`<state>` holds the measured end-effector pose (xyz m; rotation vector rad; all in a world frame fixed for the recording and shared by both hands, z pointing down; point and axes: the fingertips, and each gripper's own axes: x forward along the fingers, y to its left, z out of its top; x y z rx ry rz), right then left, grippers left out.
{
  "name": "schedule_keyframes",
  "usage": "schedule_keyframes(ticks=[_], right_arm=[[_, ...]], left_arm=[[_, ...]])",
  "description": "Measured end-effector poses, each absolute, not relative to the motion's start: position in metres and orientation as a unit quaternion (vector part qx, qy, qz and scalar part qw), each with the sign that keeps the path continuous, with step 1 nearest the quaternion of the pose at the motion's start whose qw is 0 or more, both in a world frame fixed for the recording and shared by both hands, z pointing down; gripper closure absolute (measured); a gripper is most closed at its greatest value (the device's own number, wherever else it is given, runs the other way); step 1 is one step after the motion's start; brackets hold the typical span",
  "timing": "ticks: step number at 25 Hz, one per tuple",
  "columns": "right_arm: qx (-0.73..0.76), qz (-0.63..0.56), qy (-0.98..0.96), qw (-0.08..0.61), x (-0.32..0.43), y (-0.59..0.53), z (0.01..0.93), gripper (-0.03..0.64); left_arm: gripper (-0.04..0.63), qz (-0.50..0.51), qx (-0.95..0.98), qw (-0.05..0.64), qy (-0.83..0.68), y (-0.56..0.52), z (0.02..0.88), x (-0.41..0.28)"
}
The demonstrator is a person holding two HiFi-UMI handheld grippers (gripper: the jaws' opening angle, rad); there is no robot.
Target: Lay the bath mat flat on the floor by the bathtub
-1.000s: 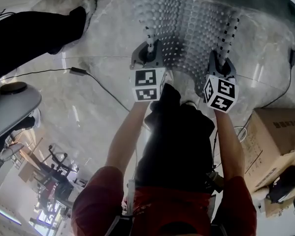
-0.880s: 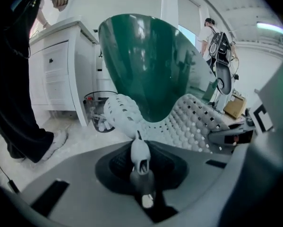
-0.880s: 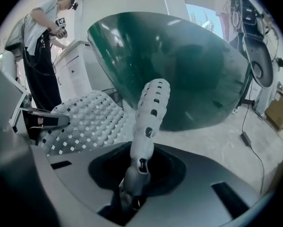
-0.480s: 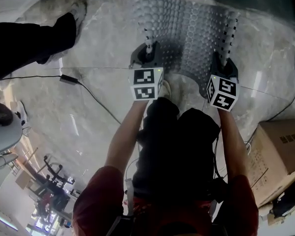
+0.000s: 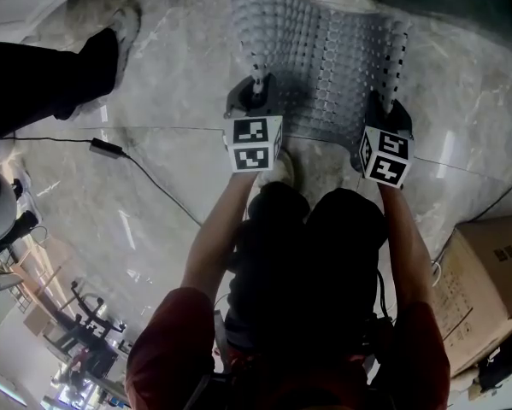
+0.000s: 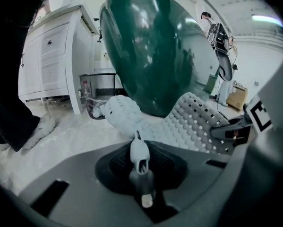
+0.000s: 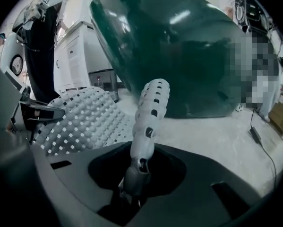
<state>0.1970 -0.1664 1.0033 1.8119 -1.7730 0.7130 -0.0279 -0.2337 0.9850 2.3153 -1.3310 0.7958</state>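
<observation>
A pale grey bath mat (image 5: 324,58) with bumps and small holes hangs between my two grippers, sagging over the marble floor in front of the dark green bathtub (image 6: 155,51). My left gripper (image 5: 257,84) is shut on the mat's left near corner (image 6: 139,152). My right gripper (image 5: 387,101) is shut on the right near corner, where the mat's edge (image 7: 148,122) curls upward. In the left gripper view the mat (image 6: 188,122) spreads to the right toward the other gripper. The bathtub (image 7: 179,56) fills the right gripper view behind the mat.
A white cabinet (image 6: 51,60) stands left of the tub, with a wire basket (image 6: 91,96) beside it. A black cable (image 5: 144,169) runs over the floor at left. A cardboard box (image 5: 495,272) sits at right. Another person's leg and shoe (image 5: 76,67) are at the upper left.
Both grippers have carried the mat a little forward and lower toward the tub. The other person's foot has shifted left, and the box has slid toward the frame's right edge.
</observation>
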Motion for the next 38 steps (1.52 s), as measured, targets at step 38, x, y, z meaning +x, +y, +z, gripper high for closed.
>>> schedule_keyframes(ticks=[38], right_arm=[[0.67,0.304,-0.592,0.329,0.276,-0.172,1.104,0.387]], left_arm=[[0.441,0.392,0.762,0.197,-0.476,-0.282,1.096,-0.096]])
